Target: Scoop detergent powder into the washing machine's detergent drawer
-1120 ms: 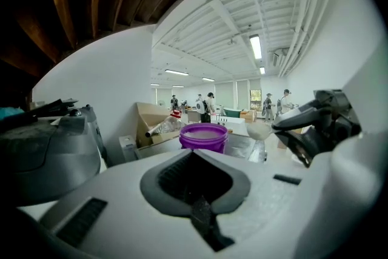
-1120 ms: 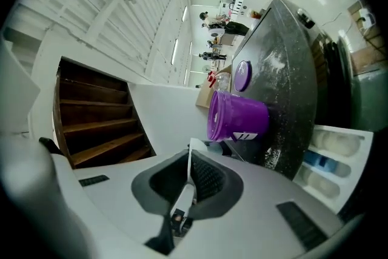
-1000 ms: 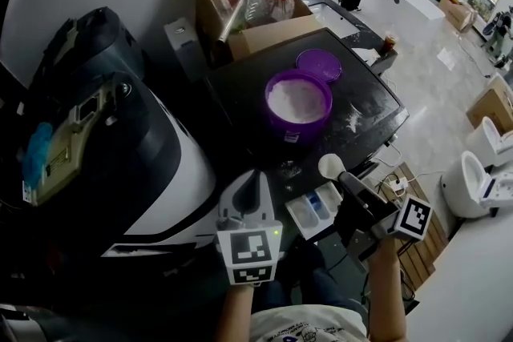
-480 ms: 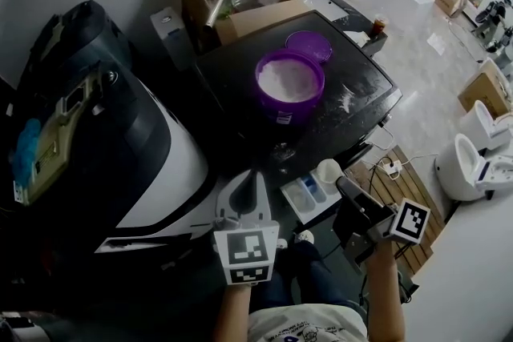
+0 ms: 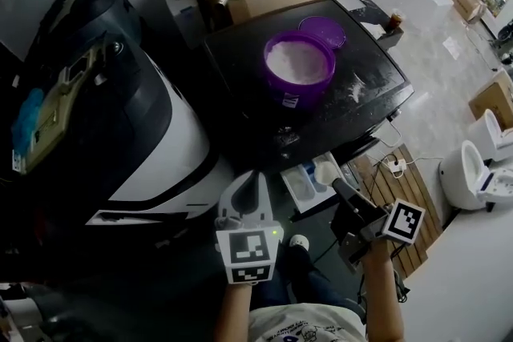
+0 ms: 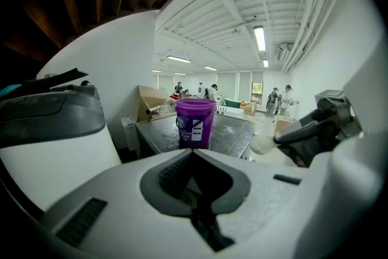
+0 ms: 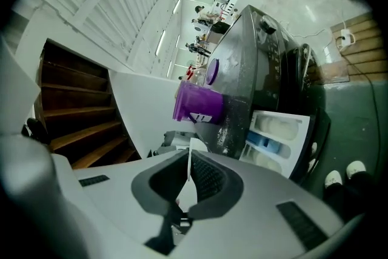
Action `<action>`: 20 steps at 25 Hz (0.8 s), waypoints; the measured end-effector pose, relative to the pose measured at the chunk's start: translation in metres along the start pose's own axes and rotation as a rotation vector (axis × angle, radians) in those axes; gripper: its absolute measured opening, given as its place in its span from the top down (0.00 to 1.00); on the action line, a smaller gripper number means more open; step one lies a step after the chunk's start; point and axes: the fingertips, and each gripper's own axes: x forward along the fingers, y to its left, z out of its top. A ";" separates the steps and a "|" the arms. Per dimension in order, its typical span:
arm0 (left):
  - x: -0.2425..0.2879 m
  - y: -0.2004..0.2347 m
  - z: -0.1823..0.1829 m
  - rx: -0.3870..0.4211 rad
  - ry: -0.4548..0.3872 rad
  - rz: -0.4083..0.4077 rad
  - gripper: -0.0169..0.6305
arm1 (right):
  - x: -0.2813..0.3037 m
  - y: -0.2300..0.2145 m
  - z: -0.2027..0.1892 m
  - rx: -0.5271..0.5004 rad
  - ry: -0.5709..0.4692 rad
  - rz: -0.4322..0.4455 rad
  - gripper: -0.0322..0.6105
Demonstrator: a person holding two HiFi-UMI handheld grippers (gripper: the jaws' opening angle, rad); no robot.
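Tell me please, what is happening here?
A person stands at a washer with a gripper in each hand. The right gripper is shut on the handle of a white scoop, and the scoop's bowl is over the open drawer. The left gripper is shut on nothing. The purple tub of powder stands open on the washer, its lid beside it.

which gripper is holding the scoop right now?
The right gripper: its jaws are shut on the white scoop's handle, with the bowl at the open detergent drawer. The left gripper is shut with nothing between its jaws.
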 end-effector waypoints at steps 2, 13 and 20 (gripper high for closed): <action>-0.003 -0.002 -0.005 -0.008 0.008 0.015 0.97 | -0.001 -0.006 -0.003 -0.024 0.018 -0.024 0.92; -0.013 0.002 -0.034 -0.040 0.059 0.077 0.97 | 0.011 -0.032 -0.018 -0.267 0.098 -0.171 0.92; -0.009 -0.002 -0.048 -0.045 0.087 0.074 0.97 | 0.018 -0.049 -0.024 -0.472 0.152 -0.249 0.92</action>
